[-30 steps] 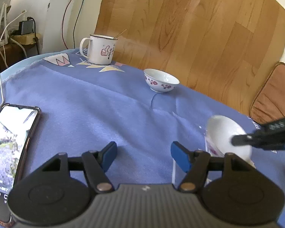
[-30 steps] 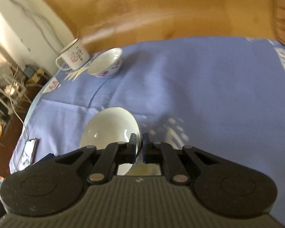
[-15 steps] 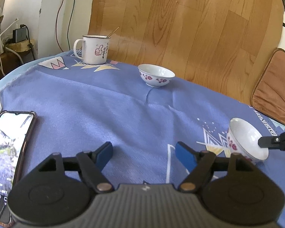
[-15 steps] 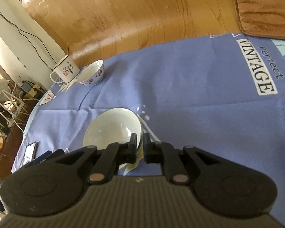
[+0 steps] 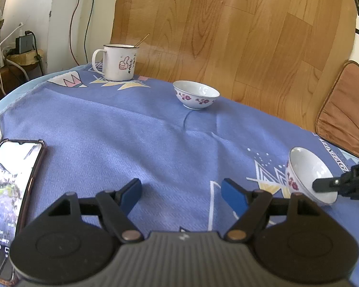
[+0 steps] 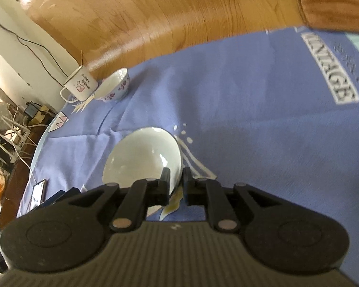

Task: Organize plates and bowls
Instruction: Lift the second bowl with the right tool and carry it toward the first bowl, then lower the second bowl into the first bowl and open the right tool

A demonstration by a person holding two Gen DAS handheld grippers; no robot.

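The right gripper (image 6: 174,184) pinches the tilted bowl's (image 6: 143,155) rim near the table's (image 5: 107,131) right edge; the left gripper (image 5: 182,191) gapes, holding nothing.

Tablecloth (image 6: 263,110): white-framed label reads "VINTAGE" in the right wrist view, blurred; the smaller script beside it is illegible. Mug (image 5: 119,62): red thumbs-up drawing, with a column of small characters beside it, too small to read. Phone (image 5: 10,181): screen lit, small on-screen text and icons not legible.
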